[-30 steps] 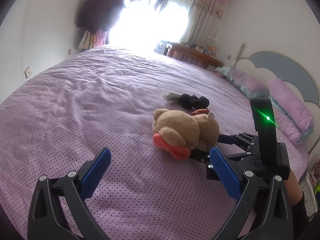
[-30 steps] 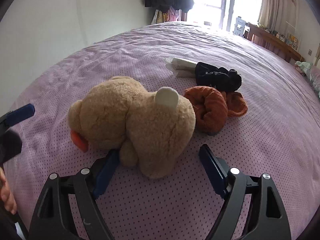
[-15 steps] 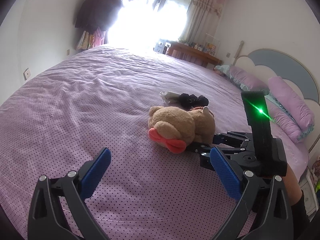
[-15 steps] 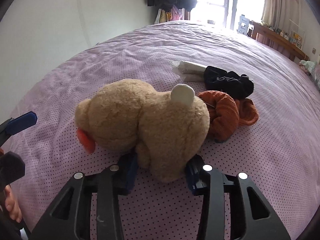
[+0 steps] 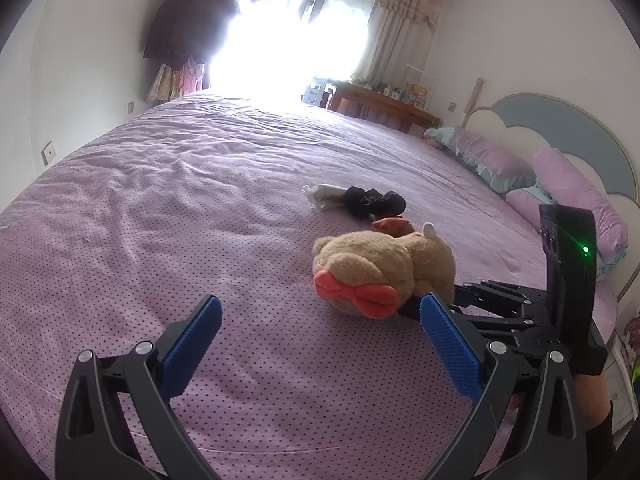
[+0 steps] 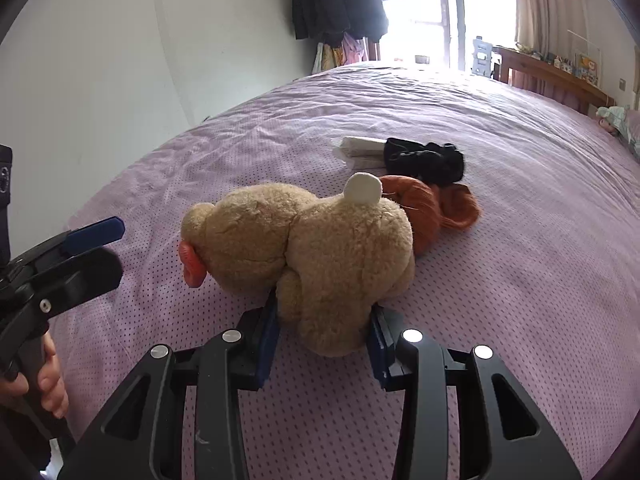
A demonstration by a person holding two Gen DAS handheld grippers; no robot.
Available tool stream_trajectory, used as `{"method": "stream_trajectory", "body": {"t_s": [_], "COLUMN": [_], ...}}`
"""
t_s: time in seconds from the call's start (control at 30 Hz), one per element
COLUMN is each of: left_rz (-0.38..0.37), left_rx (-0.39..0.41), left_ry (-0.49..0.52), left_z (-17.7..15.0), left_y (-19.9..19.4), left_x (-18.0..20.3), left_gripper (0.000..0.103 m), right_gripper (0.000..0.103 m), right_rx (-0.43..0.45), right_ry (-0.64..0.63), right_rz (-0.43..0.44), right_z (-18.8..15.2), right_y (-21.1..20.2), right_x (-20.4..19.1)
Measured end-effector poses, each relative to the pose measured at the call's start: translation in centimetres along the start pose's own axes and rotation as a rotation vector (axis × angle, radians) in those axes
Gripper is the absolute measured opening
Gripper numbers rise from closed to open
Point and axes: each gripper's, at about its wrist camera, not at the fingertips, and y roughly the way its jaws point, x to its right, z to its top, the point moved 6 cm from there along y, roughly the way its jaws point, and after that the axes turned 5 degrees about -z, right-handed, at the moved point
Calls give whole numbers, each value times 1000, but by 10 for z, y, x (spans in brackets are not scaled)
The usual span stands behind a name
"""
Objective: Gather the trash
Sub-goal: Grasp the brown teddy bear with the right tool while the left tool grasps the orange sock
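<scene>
A tan plush bear (image 6: 312, 248) with a red bow (image 5: 356, 294) lies on the purple bed. My right gripper (image 6: 324, 328) is shut on the bear's rear end, its blue pads pressed into the fur; it also shows in the left wrist view (image 5: 500, 308). Behind the bear lie an orange cloth (image 6: 440, 204), a black cloth (image 6: 424, 160) and a white folded packet (image 6: 360, 150). My left gripper (image 5: 316, 336) is open and empty, held over the bed just short of the bear; it also shows at the left edge of the right wrist view (image 6: 80, 248).
The purple dotted bedspread (image 5: 160, 208) fills both views. Purple pillows (image 5: 572, 196) and a cloud-shaped headboard (image 5: 560, 120) are at the right. A wooden desk (image 5: 380, 104) and a bright window stand beyond the bed. Dark coats (image 6: 336, 0) hang on the far wall.
My right gripper has closed from open onto the bear's rear. The bear has shifted slightly. My left gripper stays open and has barely moved.
</scene>
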Motion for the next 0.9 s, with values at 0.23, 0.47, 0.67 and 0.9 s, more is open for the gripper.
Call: {"method": "stream_trajectory", "body": {"t_s": [0.23,0.47,0.67,0.9], "left_rz": [-8,-35,-80,-117], "left_rx": [-27,-61,-103,-207], "left_ry": [55,126,101,117], "left_z": [10,24,47,50], "left_y": [22,62,108,154], "left_x": [22,46,53,65], "left_gripper": [99,99,99,99], "right_gripper": [38,38,38,38], "right_rx": [44,77,98,97], "right_ry": [29,67,106,134], "right_rz": [-48,-71,-80,-85], "right_z": [-9,-21,-30,-39], "right_y": [-30,-56,-72,-82], "right_x": [25,51,71,85]}}
